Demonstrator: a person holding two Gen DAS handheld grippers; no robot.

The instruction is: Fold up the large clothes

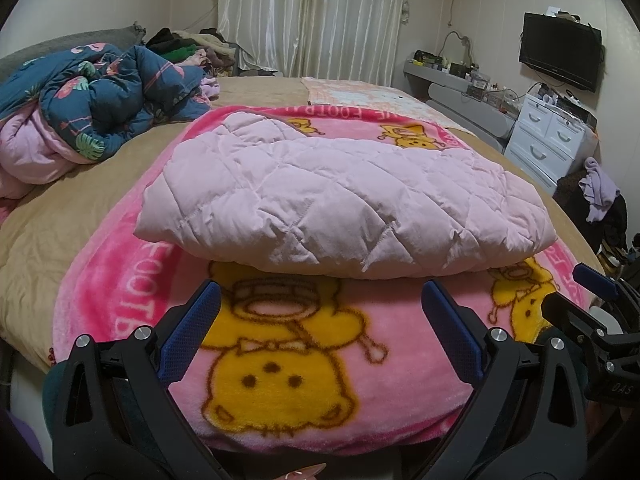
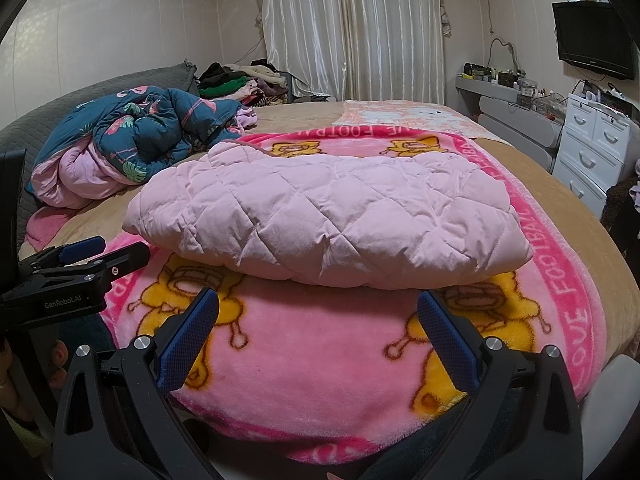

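A pale pink quilted garment (image 1: 340,204) lies folded into a thick bundle on a pink cartoon blanket (image 1: 304,364) on the bed. It also shows in the right wrist view (image 2: 332,216), on the same blanket (image 2: 320,368). My left gripper (image 1: 320,300) is open and empty, just short of the bundle's near edge. My right gripper (image 2: 318,308) is open and empty, also just short of that edge. The right gripper shows at the right edge of the left wrist view (image 1: 592,296); the left gripper shows at the left of the right wrist view (image 2: 92,256).
A crumpled blue floral duvet (image 1: 100,100) lies at the back left of the tan bed (image 1: 80,216). A pile of clothes (image 1: 188,48) sits behind it by the curtains. White drawers (image 1: 548,132), a cluttered shelf and a wall TV (image 1: 560,56) stand right of the bed.
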